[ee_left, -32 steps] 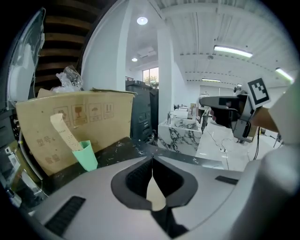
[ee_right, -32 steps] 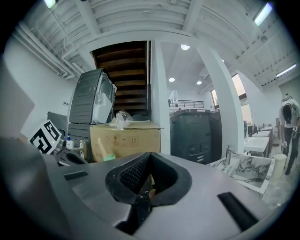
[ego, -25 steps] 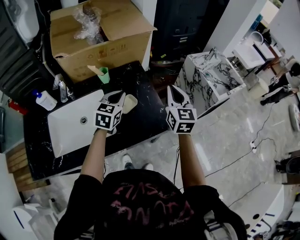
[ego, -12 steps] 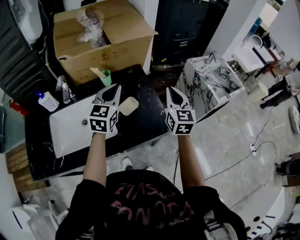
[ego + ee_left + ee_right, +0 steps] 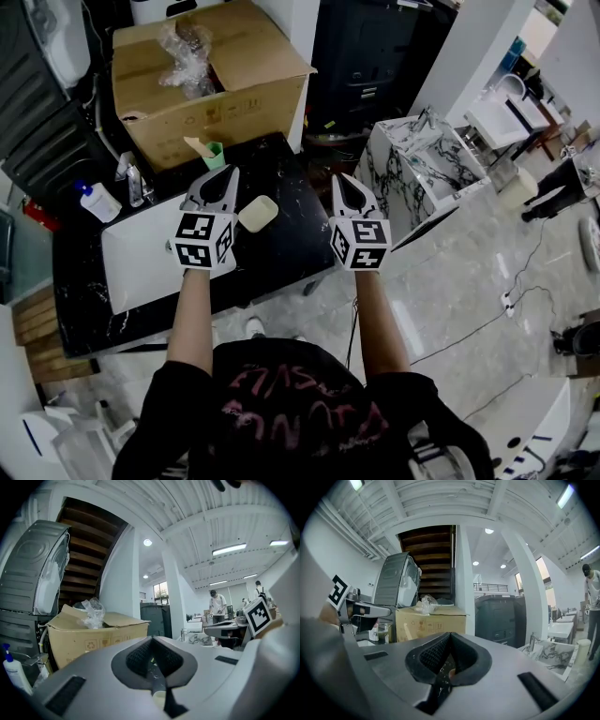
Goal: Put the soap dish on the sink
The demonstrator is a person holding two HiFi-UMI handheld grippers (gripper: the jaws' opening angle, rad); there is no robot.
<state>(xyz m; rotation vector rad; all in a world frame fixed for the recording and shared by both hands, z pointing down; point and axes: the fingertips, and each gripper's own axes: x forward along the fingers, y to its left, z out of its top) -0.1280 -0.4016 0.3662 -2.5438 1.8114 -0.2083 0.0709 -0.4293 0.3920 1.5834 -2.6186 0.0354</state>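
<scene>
The cream soap dish (image 5: pixel 258 214) lies on the black countertop (image 5: pixel 286 248), just right of the white sink basin (image 5: pixel 141 258). My left gripper (image 5: pixel 228 174) hovers over the basin's right edge, a little left of the dish and apart from it, its jaws shut on nothing. My right gripper (image 5: pixel 342 180) hangs past the counter's right end, also shut and holding nothing. In the left gripper view the jaws (image 5: pixel 152 641) meet at the tip, and the same holds in the right gripper view (image 5: pixel 449 637).
A faucet (image 5: pixel 134 183), a white soap bottle (image 5: pixel 97 201) and a green cup (image 5: pixel 213 153) stand behind the basin. An open cardboard box (image 5: pixel 206 75) sits beyond the counter. A marble-patterned block (image 5: pixel 422 155) stands on the floor to the right.
My left gripper has drawn a little left and back from the soap dish, which stays on the counter. The right gripper has barely moved.
</scene>
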